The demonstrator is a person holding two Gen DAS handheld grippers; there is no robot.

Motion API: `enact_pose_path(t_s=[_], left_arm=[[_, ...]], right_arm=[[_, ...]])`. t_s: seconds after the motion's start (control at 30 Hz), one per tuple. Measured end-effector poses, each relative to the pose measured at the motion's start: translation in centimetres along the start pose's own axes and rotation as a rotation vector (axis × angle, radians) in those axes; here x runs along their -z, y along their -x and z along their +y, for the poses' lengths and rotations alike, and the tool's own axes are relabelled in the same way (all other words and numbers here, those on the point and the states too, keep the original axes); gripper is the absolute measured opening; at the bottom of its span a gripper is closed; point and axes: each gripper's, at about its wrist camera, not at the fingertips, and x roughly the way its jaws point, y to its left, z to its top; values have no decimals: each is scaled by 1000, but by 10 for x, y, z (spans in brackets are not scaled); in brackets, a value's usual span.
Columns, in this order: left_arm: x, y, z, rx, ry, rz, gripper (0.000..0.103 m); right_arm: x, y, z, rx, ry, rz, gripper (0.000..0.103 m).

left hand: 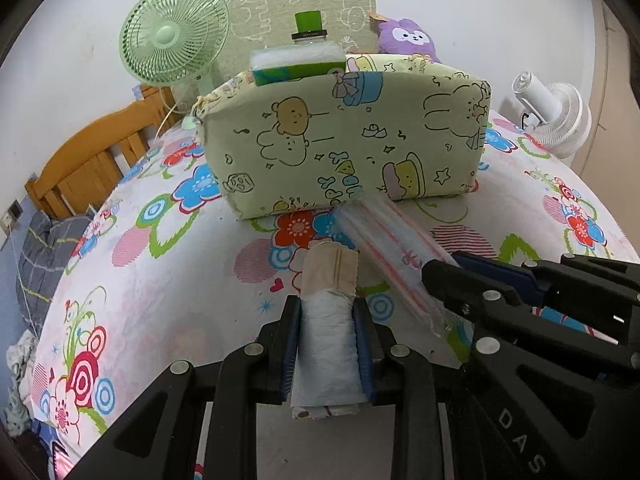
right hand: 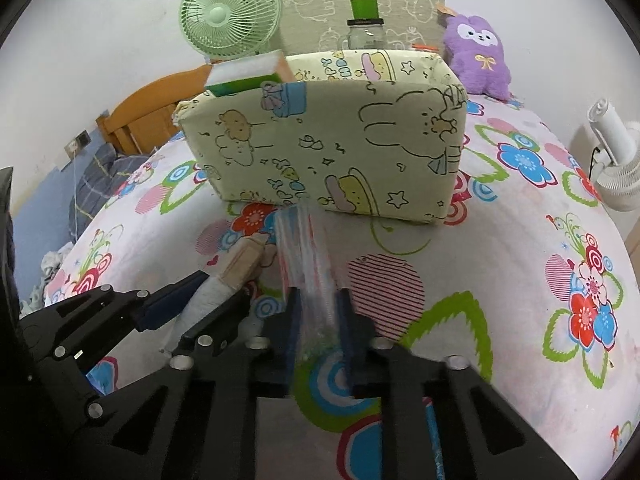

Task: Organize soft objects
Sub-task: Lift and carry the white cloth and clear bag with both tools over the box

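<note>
The left gripper (left hand: 327,344) reaches forward over the flower-print bedsheet (left hand: 160,280), its blue-padded fingers (left hand: 291,352) pinching a rolled cloth bundle (left hand: 328,312), pale grey with a beige end that points toward the fabric storage box (left hand: 344,148). Just to its right, the right gripper (right hand: 318,336) also reaches forward, angled slightly inward, its fingers (right hand: 347,332) pressed onto a clear red-striped plastic bag (right hand: 306,256) whose far end almost touches the front wall of the box. The two held things lie side by side, near each other. The box stands on the bed with a green-and-white pack (left hand: 298,66) in its left end. The left wrist view shows the cloth roll's full length; the right wrist view shows the purple plush toy (right hand: 478,56) whole and more of the box's inside, while both show the green fan (right hand: 230,16).
</note>
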Motion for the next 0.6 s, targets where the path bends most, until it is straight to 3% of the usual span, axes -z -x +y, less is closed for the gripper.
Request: enact_pose_path(t_s=[0.6], left_arm=[[3, 30, 0, 10, 8, -69, 24]], right_arm=[[6, 36, 9, 50, -17, -82, 12]])
